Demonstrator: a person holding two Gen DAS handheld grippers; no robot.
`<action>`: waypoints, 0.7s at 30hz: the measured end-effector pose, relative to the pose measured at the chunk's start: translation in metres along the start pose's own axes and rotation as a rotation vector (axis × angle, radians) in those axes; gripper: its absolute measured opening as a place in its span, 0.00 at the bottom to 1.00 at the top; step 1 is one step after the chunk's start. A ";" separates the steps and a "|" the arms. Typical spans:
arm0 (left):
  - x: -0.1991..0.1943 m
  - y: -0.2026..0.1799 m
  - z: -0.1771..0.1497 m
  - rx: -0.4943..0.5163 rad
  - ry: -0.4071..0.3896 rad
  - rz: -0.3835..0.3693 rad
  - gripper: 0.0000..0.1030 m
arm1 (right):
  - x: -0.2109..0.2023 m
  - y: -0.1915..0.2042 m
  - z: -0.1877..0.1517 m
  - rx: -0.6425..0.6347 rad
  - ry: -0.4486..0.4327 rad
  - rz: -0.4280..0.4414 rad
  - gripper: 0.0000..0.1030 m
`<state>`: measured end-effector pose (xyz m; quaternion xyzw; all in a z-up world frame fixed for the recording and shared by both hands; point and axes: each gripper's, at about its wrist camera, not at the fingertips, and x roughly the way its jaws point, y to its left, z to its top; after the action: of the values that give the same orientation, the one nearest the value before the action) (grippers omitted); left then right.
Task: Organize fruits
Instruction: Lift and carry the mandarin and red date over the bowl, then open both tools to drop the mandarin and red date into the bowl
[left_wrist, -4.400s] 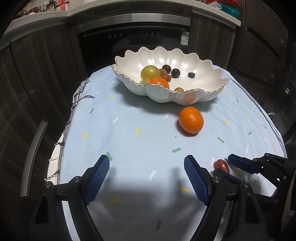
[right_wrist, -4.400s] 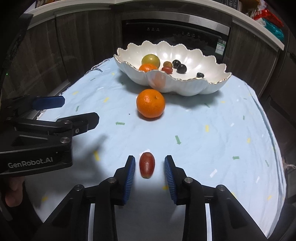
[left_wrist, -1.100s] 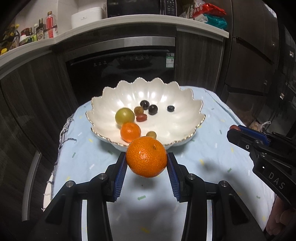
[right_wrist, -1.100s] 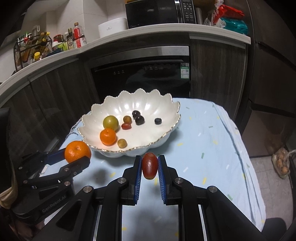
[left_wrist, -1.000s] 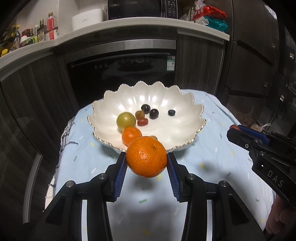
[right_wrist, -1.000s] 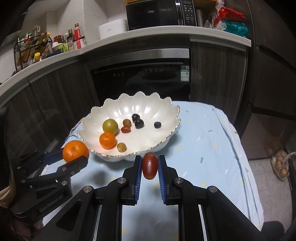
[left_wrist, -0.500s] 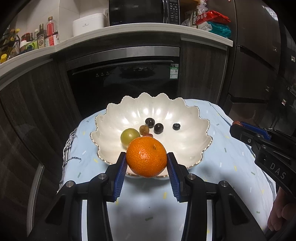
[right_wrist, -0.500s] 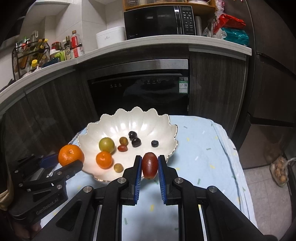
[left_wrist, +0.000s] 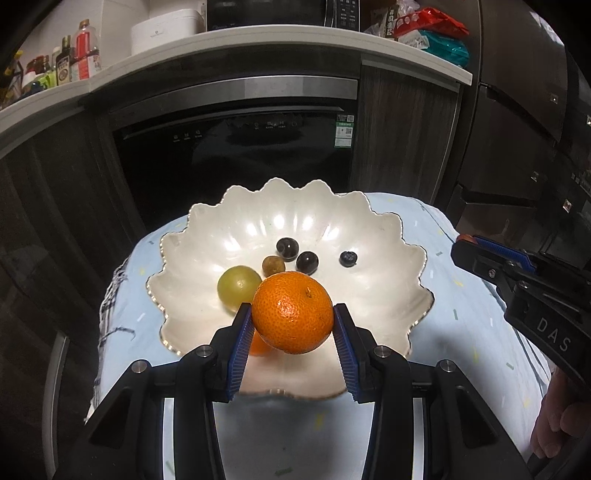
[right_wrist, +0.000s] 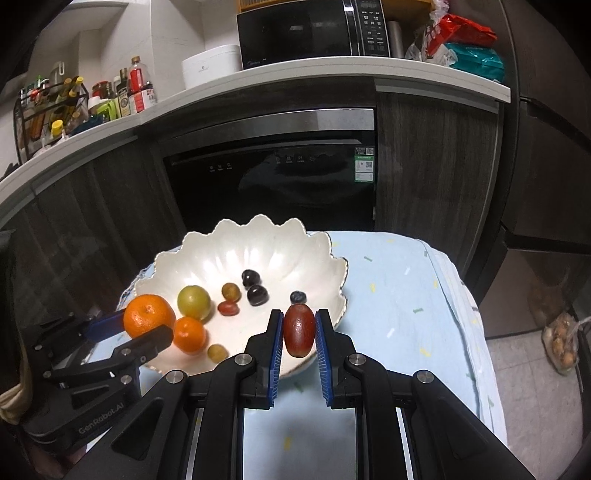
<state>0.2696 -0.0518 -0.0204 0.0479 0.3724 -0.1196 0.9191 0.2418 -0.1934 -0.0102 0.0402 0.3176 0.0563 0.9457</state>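
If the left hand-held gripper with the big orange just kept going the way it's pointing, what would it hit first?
Probably the white scalloped bowl, near the small orange and green fruit lying in it; depth is hard to judge.

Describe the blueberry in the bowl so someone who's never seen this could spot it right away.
Find the white scalloped bowl on the pale blue cloth. Among the fruit inside, the blueberry lies alone on the right, apart from the cluster. It is the smallest piece and the only dusty blue one; the two grapes nearby are glossy and darker.

Dim kitchen, glare on bowl (left_wrist: 280, 229), fisheye-warped edges
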 end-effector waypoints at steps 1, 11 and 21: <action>0.002 0.000 0.001 0.002 0.002 -0.004 0.41 | 0.005 -0.001 0.003 0.000 0.005 0.005 0.18; 0.039 0.002 0.013 0.005 0.056 -0.048 0.41 | 0.045 0.002 0.021 -0.032 0.061 0.045 0.18; 0.067 0.011 0.016 -0.021 0.122 -0.065 0.42 | 0.074 0.001 0.024 -0.041 0.108 0.058 0.18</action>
<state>0.3300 -0.0566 -0.0558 0.0333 0.4302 -0.1420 0.8909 0.3155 -0.1839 -0.0352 0.0269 0.3657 0.0925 0.9257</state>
